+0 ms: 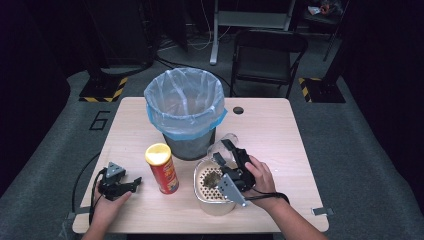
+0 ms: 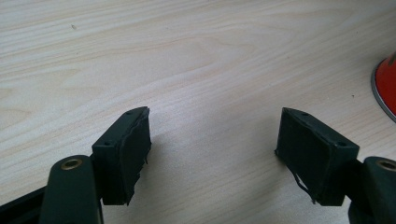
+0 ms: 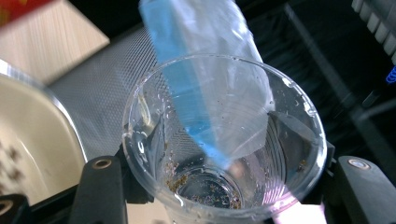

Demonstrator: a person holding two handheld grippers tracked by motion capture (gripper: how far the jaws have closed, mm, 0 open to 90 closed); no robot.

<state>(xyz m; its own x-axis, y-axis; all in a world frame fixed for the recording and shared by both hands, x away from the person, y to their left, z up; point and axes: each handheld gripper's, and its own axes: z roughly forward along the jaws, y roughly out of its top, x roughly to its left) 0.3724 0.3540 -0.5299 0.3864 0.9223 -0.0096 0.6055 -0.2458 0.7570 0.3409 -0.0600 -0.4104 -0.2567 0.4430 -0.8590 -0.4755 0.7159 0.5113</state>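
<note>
My right gripper (image 1: 227, 156) clamped on clear plastic cup (image 3: 224, 140), cup tipped over strainer bowl (image 1: 214, 187) beside mesh bin (image 1: 186, 112). Cup base cut off at bottom of right gripper view; brown specks inside, too small to identify. My left gripper (image 2: 212, 154) resting on table (image 2: 196, 56), jaws apart, nothing between. Red can (image 1: 161, 168) nearby, just its rim at frame edge in left gripper view.

Clear plastic cup (image 3: 224, 140) tipped over strainer (image 1: 212, 192), w/ crumbs.
</note>
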